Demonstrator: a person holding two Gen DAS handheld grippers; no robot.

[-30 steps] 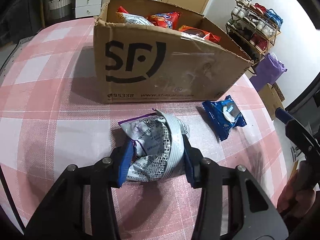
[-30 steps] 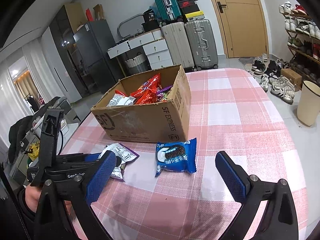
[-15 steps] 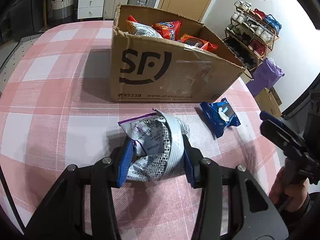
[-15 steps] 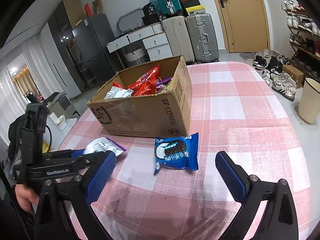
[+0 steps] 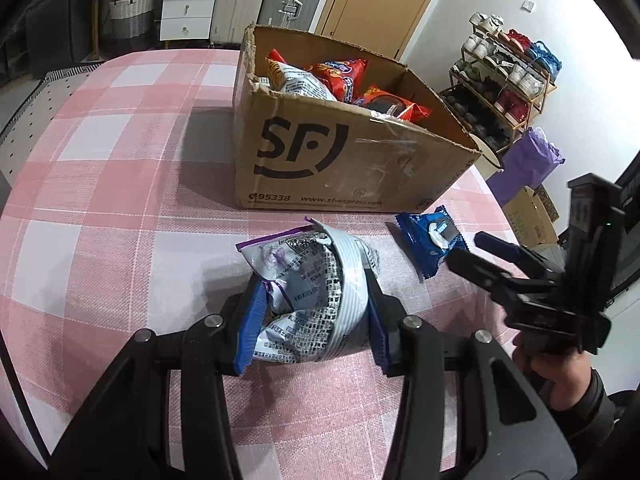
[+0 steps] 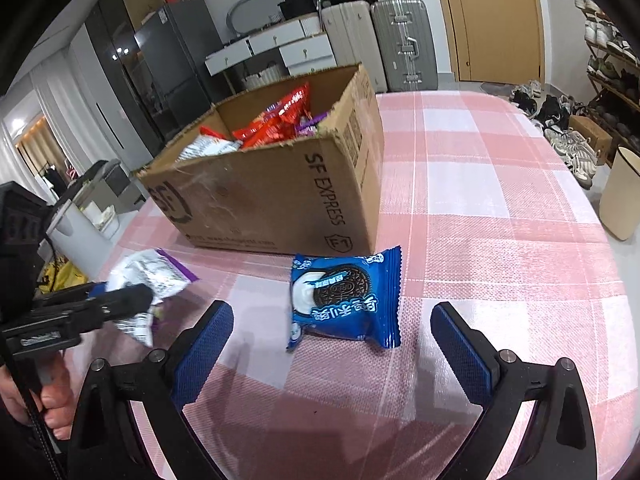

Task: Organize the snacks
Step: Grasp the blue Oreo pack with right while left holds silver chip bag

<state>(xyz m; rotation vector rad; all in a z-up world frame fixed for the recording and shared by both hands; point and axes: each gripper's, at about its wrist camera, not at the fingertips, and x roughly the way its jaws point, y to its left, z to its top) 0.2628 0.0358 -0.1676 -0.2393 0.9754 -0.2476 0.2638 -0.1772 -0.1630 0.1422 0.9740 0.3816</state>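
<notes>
Snacks were mostly in the cardboard box (image 5: 352,160) at 12 o'clock already, w/ two left on the table (image 5: 120,200): a silver bag (image 5: 308,292) pinched in the left gripper (image 5: 312,320), and a blue cookie pack (image 6: 346,300) lying between the wide-open right gripper (image 6: 332,344) fingers.

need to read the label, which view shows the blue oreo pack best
The right wrist view: the blue Oreo pack lies face up, centred ahead of the open right gripper. The left wrist view shows it small, foreshortened, near the cardboard box.
</notes>
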